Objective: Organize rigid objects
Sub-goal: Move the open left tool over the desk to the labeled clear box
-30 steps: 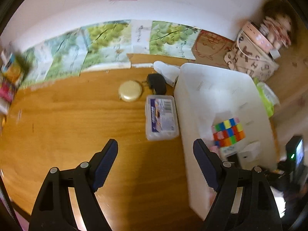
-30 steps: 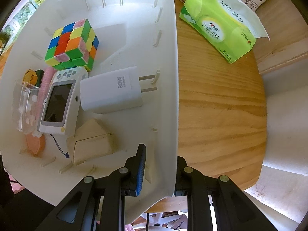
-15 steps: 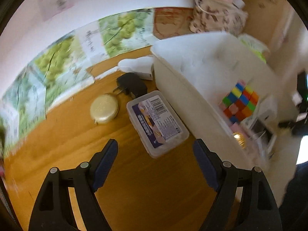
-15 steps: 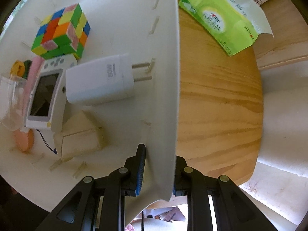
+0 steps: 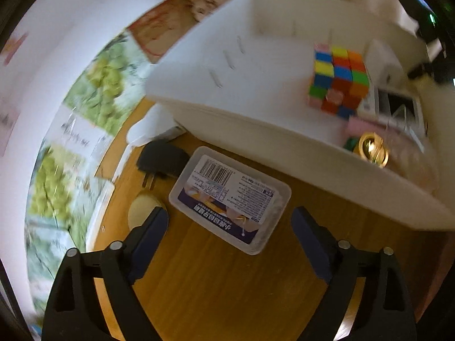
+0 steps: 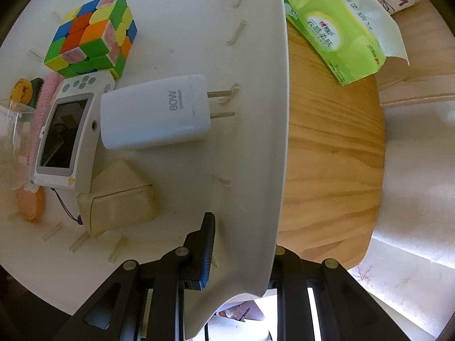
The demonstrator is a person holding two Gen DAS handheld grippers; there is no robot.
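Inside the white bin (image 6: 176, 170), clamped at its wall by the right gripper (image 6: 241, 253): cube (image 6: 91, 32), charger (image 6: 153, 113), handheld device (image 6: 65, 130) already stowed. On the table (image 5: 227, 284), still out: clear plastic box (image 5: 230, 196), black plug (image 5: 162, 159), between the opening jaws of the left gripper (image 5: 230, 230), untouched.

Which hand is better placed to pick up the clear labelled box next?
Left. Its claw is opening around the clear box on the table, while the right claw is shut on the white bin's wall.

Black tool (image 5: 229, 228), blue pads (image 5: 308, 237), silver screws
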